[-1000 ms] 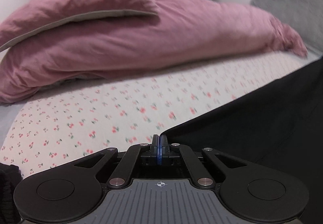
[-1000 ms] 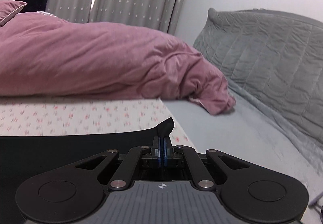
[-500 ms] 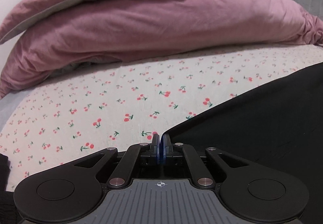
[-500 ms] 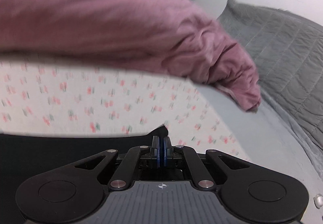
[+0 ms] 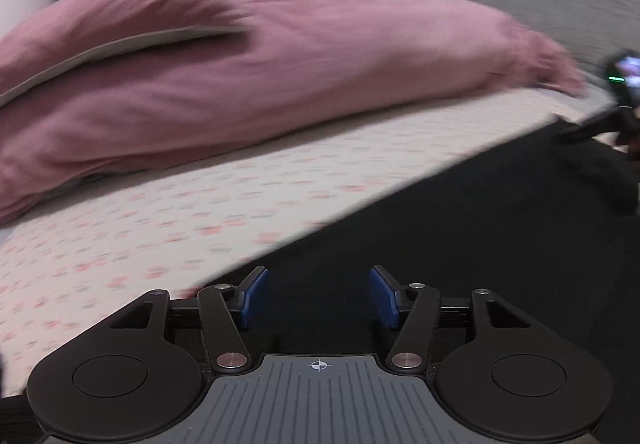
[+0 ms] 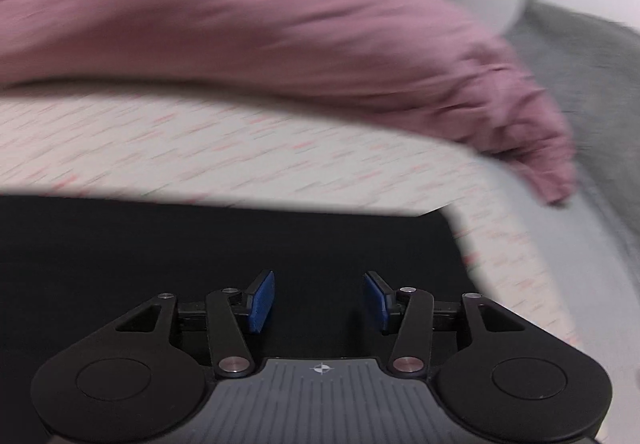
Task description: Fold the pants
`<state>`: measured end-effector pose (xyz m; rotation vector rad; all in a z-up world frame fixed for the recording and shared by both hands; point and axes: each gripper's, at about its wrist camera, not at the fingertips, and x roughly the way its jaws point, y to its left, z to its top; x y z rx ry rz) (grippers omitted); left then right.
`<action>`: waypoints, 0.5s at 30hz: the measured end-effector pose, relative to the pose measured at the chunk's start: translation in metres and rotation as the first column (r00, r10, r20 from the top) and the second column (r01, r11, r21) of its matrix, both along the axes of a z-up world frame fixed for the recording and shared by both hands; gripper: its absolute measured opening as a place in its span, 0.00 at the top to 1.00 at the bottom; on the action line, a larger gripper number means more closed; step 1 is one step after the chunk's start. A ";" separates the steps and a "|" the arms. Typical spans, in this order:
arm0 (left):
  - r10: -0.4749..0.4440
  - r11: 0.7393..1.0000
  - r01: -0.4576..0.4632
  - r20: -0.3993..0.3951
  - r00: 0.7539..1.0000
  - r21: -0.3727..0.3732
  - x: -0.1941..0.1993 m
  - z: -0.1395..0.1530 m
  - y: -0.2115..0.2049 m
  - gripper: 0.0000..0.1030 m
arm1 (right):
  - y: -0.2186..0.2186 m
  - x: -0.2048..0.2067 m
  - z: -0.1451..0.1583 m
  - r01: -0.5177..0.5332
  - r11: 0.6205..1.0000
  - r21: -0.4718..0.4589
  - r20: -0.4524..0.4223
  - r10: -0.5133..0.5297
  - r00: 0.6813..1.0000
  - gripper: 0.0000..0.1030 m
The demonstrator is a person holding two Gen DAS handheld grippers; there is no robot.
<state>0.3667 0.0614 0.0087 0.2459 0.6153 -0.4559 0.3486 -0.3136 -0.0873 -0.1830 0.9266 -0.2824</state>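
Black pants (image 5: 460, 228) lie flat on the cherry-print bed sheet (image 5: 200, 212), filling the lower right of the left wrist view. They also fill the lower left of the right wrist view (image 6: 200, 244). My left gripper (image 5: 318, 294) is open and empty, just above the pants near their left edge. My right gripper (image 6: 319, 298) is open and empty over the pants, near their right corner. The right gripper also shows at the far right of the left wrist view (image 5: 616, 116). Both views are motion-blurred.
A mauve duvet (image 5: 260, 76) and pillow (image 5: 120, 20) are heaped along the back of the bed. A grey quilted cushion (image 6: 592, 56) stands at the right. The sheet's right edge (image 6: 532, 244) drops to a pale surface. Curtains hang behind.
Both grippers were shut on the pants' edge and have opened, letting the fabric go onto the sheet. Both cameras have shifted and the views are now blurred.
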 end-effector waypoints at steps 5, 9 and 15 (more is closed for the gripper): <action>-0.132 0.990 0.136 -0.113 0.985 0.026 -0.030 -0.021 -0.037 0.43 | -0.020 -0.033 -0.002 0.024 0.999 -0.037 -0.007 -0.024 1.000 0.53; -0.124 0.990 0.129 -0.102 0.987 0.049 -0.052 -0.035 -0.025 0.38 | -0.096 -0.056 -0.008 0.176 0.979 -0.098 -0.012 -0.178 0.984 0.31; -0.057 0.998 0.056 -0.158 0.986 -0.010 -0.069 -0.037 0.012 0.35 | -0.170 -0.086 0.000 0.448 0.882 -0.146 -0.032 -0.457 0.889 0.35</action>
